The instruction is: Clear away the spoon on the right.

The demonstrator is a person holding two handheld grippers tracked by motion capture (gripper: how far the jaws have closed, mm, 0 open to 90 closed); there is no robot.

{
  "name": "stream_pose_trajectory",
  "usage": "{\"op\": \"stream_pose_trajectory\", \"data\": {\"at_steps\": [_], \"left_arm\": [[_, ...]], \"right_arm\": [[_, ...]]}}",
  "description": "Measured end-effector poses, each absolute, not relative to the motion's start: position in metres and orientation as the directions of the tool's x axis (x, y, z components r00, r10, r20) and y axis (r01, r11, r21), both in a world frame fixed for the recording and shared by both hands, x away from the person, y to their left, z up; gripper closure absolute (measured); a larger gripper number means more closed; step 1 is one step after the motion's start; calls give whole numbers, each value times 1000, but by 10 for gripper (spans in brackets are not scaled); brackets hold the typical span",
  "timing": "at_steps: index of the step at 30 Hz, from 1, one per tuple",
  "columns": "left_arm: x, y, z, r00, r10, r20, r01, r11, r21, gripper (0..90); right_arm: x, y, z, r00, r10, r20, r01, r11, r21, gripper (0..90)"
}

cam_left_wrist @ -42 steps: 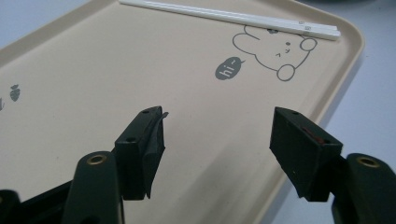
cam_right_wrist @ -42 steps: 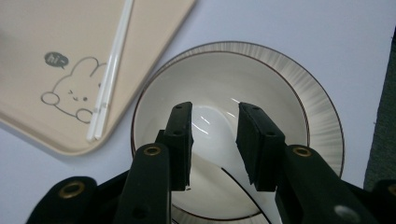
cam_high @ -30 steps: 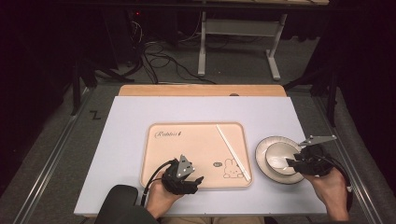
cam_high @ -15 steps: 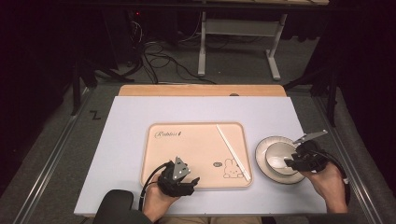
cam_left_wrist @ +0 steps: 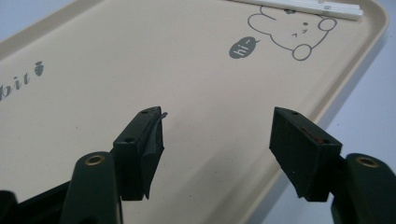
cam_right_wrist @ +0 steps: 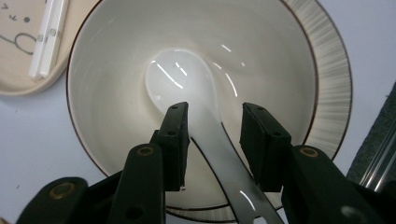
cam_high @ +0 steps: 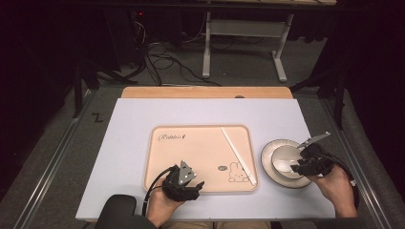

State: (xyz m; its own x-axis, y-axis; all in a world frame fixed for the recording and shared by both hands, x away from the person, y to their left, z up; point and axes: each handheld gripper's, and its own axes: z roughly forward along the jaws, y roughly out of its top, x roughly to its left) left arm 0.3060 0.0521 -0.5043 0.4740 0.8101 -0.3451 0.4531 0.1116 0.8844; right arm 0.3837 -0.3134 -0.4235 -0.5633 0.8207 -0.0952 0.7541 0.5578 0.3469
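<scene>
Spoon (cam_right_wrist: 187, 81) in bowl (cam_right_wrist: 299, 60), tray's (cam_high: 200, 143) 3 o'clock: right claw (cam_right_wrist: 212, 121) half-open astride handle, ungripped; next, squeeze. Left claw (cam_left_wrist: 217, 135) wide, empty.

tongs (cam_right_wrist: 212, 135): jaws apart, spoon handle seen between them
spoon (cam_right_wrist: 187, 84): white, laid in bowl
bowl (cam_right_wrist: 116, 56): white, set on tabletop (cam_right_wrist: 32, 135)
chopsticks (cam_right_wrist: 46, 39): on tray (cam_right_wrist: 14, 70) edge

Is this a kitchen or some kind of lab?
Probably a lab or recording room set up like a mealtime. A person holds grippers over a white table with a rabbit tray and a bowl, and loose cables lie on the dark floor behind.
</scene>
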Motion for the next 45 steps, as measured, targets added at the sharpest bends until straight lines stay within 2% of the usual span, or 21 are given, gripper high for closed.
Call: {"op": "stream_pose_trajectory", "data": {"at_steps": [13, 18, 22, 45], "left_arm": [[305, 53, -504, 479, 808, -342, 453, 107, 885, 351], [305, 53, -504, 478, 809, -341, 449, 108, 887, 350], [305, 53, -503, 477, 808, -347, 447, 117, 887, 351], [305, 54, -503, 477, 807, -347, 442, 121, 889, 350]], "right_arm": [[384, -317, -426, -593, 805, -23, 756, 566, 328, 723], [383, -317, -425, -594, 804, -37, 750, 569, 338, 740], [382, -319, -420, -585, 810, -30, 746, 552, 373, 831], [382, -316, -422, -582, 813, -32, 746, 550, 375, 859]]}}
